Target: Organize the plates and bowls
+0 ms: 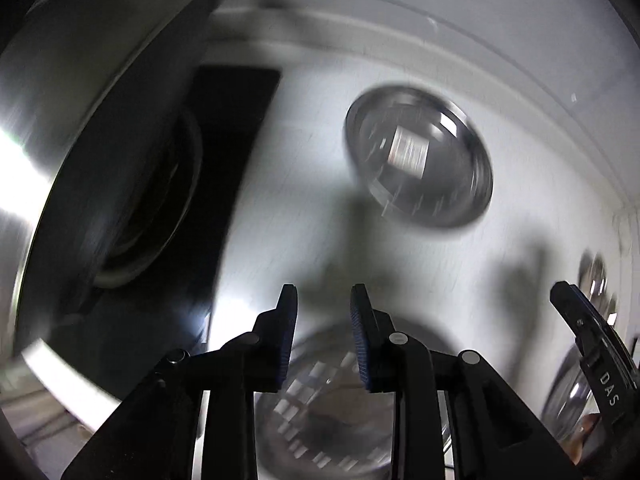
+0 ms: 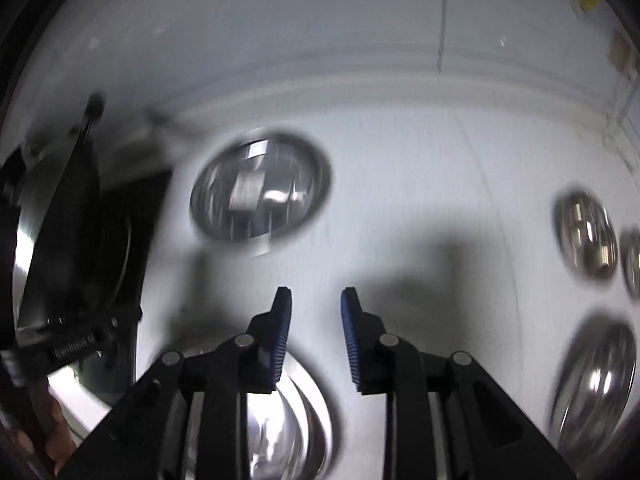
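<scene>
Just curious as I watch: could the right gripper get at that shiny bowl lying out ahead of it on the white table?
Probably yes. The right gripper is open and holds nothing, and only bare white table lies between it and the bowl.

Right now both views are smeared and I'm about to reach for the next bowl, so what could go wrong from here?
1. The blur hides rims: the steel bowl on the white table looks streaked, so a grasp could miss it.
2. The left gripper and right gripper are both only slightly parted with nothing between them, probably too narrow for a rim.
3. A bowl sits right under the right gripper, and a large steel plate crowds the left; either could get knocked.
</scene>
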A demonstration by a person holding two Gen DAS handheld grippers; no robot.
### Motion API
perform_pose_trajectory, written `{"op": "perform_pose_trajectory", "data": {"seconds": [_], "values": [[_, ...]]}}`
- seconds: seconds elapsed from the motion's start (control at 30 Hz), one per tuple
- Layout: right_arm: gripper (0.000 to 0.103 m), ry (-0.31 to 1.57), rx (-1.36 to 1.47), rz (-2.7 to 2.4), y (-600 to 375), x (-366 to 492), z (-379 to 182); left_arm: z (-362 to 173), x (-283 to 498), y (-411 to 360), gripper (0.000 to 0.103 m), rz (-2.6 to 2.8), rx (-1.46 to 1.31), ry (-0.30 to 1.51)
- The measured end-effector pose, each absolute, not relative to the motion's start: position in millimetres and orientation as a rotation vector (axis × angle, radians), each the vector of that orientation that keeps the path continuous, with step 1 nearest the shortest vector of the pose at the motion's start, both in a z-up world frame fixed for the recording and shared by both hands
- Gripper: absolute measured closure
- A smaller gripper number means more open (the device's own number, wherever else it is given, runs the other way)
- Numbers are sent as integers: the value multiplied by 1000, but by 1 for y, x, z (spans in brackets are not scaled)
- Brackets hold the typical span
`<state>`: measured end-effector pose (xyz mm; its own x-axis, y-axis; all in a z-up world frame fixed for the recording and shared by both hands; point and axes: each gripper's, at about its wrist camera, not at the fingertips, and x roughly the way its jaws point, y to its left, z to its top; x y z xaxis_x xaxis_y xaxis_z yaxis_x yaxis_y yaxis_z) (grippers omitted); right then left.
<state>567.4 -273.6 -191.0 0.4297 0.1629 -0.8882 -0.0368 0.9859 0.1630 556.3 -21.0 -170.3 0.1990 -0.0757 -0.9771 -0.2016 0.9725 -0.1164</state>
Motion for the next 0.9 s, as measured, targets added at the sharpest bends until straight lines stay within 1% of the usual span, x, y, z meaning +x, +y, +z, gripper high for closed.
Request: {"op": "perform_pose_trajectory", "data": {"seconds": [0.03,0.07,0.1,0.2,0.37,0.5,0.53,0.57,0.6,0.63,0.7,0.9], "values": [[77,1126,127,135,-275,588,-195,-171,573,-20,79,98,-246,1374],[77,1133,125,134,-276,604,-201,-175,587,-23,75,106,-254,1380],[77,1142,125,131,-277,621,-208,-182,600,-25,73,120,-265,1388],[77,1180,133,124,-280,665,-234,-196,632,-26,73,180,-288,1403],[76,1254,143,138,-281,701,-271,-227,666,-20,73,253,-322,1435],[76,1276,126,160,-273,718,-285,-243,676,-15,72,264,-374,1457],[76,1287,114,163,-269,719,-289,-242,677,-15,72,274,-369,1437],[78,1264,85,164,-265,718,-289,-243,679,-15,72,272,-371,1435],[80,1267,64,171,-261,719,-290,-242,680,-15,73,271,-365,1431],[92,1267,57,188,-256,719,-290,-242,681,-17,89,271,-352,1433],[92,1262,16,156,-251,714,-287,-239,681,-23,90,276,-303,1433],[93,1248,8,159,-259,689,-273,-238,665,-24,93,228,-331,1457]]}}
